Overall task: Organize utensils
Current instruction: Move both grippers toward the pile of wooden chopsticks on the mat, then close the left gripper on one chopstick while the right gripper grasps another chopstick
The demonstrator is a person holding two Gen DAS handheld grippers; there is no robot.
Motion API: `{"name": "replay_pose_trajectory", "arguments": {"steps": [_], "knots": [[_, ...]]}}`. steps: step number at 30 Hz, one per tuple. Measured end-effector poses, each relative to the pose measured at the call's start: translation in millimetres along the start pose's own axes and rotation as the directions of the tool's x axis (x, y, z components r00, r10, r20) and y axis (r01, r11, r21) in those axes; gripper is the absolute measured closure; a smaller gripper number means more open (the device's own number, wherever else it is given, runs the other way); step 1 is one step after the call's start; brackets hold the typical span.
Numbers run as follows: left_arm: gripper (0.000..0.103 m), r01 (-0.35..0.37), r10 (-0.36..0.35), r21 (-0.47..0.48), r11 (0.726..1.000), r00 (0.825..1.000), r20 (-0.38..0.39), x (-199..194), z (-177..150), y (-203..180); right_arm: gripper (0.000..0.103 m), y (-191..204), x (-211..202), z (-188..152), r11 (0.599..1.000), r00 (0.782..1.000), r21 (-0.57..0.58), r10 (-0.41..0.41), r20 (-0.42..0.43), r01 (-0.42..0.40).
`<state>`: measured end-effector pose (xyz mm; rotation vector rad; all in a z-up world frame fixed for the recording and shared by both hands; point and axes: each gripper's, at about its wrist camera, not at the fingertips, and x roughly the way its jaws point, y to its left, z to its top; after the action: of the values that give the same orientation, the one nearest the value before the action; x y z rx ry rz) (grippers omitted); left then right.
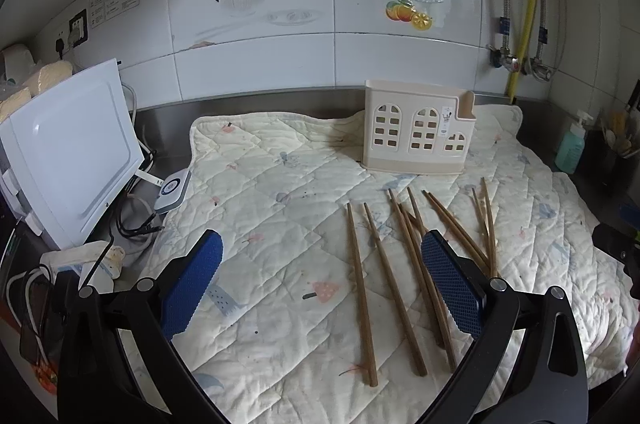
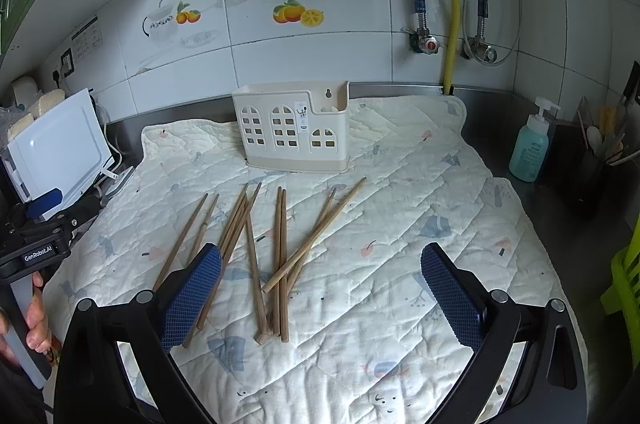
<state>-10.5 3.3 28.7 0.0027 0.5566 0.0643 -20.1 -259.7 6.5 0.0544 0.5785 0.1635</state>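
I am hovering both my left gripper and right gripper, fingers spread wide and empty, over a quilted mat covering a steel counter. Wooden chopsticks are lying scattered before a cream utensil holder, white wall tiles rising behind.

Both the left gripper and right gripper have black angular arms with round silver pivot screws at five and seven o'clock. Fingers carry blue cross-hatched pads. White "GenRobot.AI" lettering marks the left unit's black body at nine o'clock in the right wrist view.

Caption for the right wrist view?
Open right gripper above wooden chopsticks scattered on a quilted mat, cream utensil holder behind.
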Motion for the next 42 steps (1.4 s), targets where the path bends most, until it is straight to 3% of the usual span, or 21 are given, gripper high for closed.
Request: {"name": "replay_pose_trajectory", "arguments": {"steps": [25,27,35,42], "knots": [[0.005,-0.01,0.01,-0.01,1.0,1.0,-0.03,13.8,-6.4,1.1,0.009,-0.1,18.5,-10.7,1.0,0.999,0.024,-0.005,-0.036,0.006],[0.005,-0.008,0.008,-0.01,1.0,0.999,-0.034,16.8,-7.6,1.7,0.02,-0.6,23.3,-13.2,0.999,0.999,0.036,0.001,-0.046,0.0],[0.007,-0.011,0.01,-0.024,1.0,0.998,-0.064,32.8,-14.5,8.5,0.037,15.2,58.0,-22.4,0.998,0.991,0.054,0.04,-0.127,-0.033],[0.008,-0.011,0.008,-0.043,0.999,0.997,-0.076,41.8,-17.1,20.8,0.061,30.5,88.7,-23.3,0.994,0.984,0.102,0.06,-0.171,-0.043]]}}
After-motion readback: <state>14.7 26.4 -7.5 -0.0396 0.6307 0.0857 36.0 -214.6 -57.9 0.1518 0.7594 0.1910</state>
